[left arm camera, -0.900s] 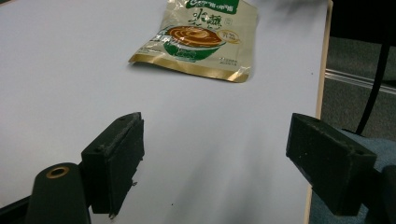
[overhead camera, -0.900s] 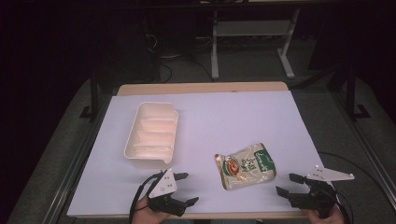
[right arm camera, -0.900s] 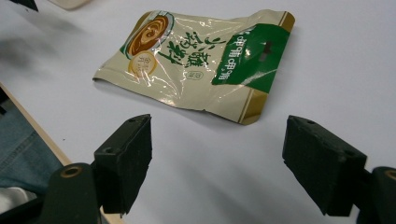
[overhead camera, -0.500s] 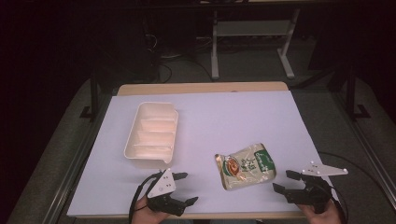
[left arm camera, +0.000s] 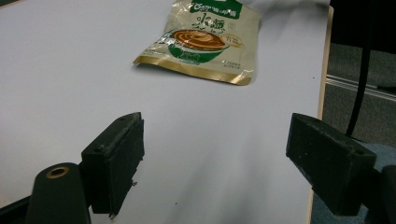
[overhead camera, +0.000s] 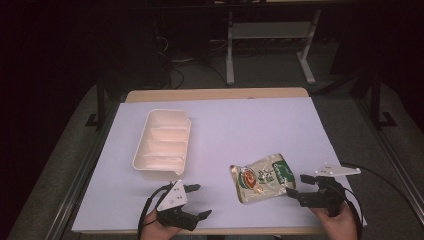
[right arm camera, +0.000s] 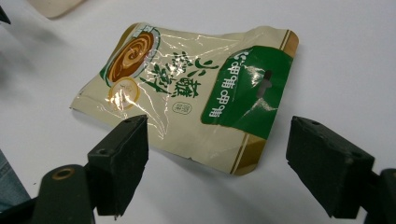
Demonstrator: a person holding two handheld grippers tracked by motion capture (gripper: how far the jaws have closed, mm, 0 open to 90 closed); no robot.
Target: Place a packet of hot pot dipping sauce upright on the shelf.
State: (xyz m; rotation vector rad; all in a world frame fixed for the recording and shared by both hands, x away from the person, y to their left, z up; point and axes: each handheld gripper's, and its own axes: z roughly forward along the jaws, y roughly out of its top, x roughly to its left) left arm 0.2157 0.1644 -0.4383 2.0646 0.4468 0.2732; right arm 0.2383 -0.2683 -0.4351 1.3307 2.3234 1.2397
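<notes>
One food pouch [overhead camera: 263, 178] lies flat on the table [overhead camera: 240, 125], just ahead of the right gripper [overhead camera: 299, 186] (jaws spread, empty). One left gripper [overhead camera: 198, 201] likewise gapes empty; one white tray [overhead camera: 162, 144] sits beyond it.

The food pouch [right arm camera: 187, 93] carries large dark-green Chinese characters across its cream middle, beside a picture of a bowl, and white Chinese characters on its green band. They are too glare-streaked to read with certainty.
</notes>
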